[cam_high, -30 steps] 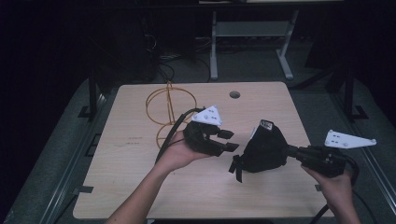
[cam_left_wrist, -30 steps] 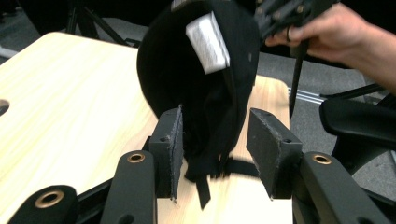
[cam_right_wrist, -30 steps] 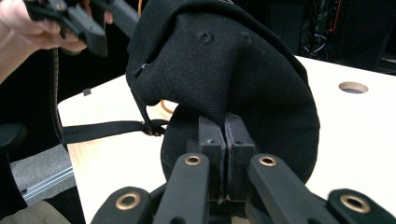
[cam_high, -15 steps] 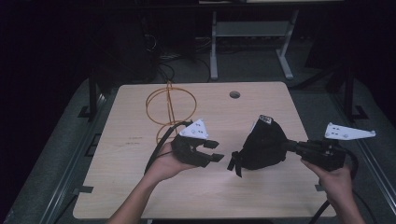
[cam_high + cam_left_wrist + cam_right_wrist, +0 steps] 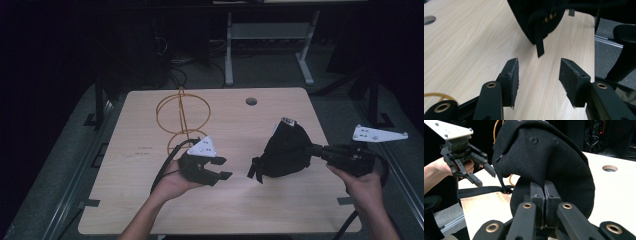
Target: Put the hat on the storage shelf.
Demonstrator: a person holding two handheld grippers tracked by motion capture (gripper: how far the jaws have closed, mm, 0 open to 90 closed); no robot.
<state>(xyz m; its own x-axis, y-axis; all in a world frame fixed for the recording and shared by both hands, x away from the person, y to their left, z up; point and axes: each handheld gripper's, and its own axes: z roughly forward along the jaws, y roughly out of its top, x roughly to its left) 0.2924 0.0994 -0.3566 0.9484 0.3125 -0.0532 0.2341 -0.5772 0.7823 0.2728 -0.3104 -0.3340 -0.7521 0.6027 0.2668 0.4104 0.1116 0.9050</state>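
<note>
Black fabric cap (image 5: 284,152) is pinched in the right tool (image 5: 544,192) above the desk (image 5: 150,125); left tool (image 5: 537,75), jaws just spreading, hasn't grabbed its strap (image 5: 539,46) yet.

The black cap (image 5: 544,157) clamped in the right gripper (image 5: 544,192) is matt woven cloth with a fine rough weave, stitched eyelets near its crown and a flat fabric strap (image 5: 539,46) hanging just ahead of the left gripper (image 5: 537,75). Small brass-coloured fittings glint on the cap near that strap. Both grippers look like matt black plastic with shiny brass-toned rivets; the left gripper's pads (image 5: 515,75) are dark, grainy and slightly frayed. Under them, the table (image 5: 150,130) is pale wood-grain laminate, smooth with a soft sheen. Beyond the left gripper stands a thin glossy orange wire frame (image 5: 179,117).
</note>
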